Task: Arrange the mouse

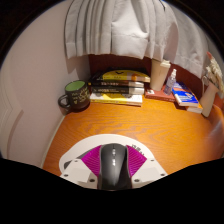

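Note:
A black computer mouse [113, 166] with a grey scroll wheel sits between my gripper's [114, 149] two fingers, pointing away from me. Both magenta pads [92, 160] press against its sides, so the gripper is shut on it. The mouse's rear end is hidden at the bottom of the view. Whether it rests on the wooden table [120, 122] or hangs above it cannot be told. The table's bare wood stretches out ahead of the fingertips.
At the back of the table stand a dark green mug [73, 95] on the left, a stack of books [120, 86] in the middle, and a beige container [160, 72], a small bottle [172, 78] and a blue booklet [185, 97] on the right. A white curtain [125, 25] hangs behind.

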Demonstrator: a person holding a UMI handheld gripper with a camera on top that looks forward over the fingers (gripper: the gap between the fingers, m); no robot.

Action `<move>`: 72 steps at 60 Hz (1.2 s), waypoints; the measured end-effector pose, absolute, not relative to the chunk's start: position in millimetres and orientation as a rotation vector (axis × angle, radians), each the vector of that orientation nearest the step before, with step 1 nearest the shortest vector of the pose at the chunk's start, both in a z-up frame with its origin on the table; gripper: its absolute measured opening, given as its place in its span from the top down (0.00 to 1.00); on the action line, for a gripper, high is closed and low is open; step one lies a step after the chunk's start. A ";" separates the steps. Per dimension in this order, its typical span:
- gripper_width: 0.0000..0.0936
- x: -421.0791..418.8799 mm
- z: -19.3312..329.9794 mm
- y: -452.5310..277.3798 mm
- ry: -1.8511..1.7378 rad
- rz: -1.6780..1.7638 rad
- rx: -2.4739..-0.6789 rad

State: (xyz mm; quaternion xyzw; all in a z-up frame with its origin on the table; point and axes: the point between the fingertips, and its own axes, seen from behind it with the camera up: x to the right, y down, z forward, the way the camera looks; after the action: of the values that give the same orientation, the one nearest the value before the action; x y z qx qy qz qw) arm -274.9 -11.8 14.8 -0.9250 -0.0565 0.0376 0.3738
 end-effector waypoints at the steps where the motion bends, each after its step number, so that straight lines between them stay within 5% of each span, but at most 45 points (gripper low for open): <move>1: 0.64 -275.8 9.8 -13.6 -0.143 0.094 -2.379; 15: 0.61 -275.2 -10.5 -19.7 -0.139 0.072 -2.386; 23: 0.47 -276.4 -11.6 -21.9 -0.130 0.094 -2.420; 27: 0.27 -268.1 -2.5 -23.1 -0.122 0.072 -2.427; 30: 0.21 -264.1 12.7 -21.2 -0.117 0.075 -2.411; 54: 0.20 -152.8 202.9 -37.1 -0.035 0.144 -2.241; 72: 0.20 -63.3 263.4 -63.8 -0.041 0.072 -2.152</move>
State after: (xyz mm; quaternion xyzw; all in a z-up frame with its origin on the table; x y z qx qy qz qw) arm -63.3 -63.8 263.4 -0.8799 -0.0169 0.0294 0.4740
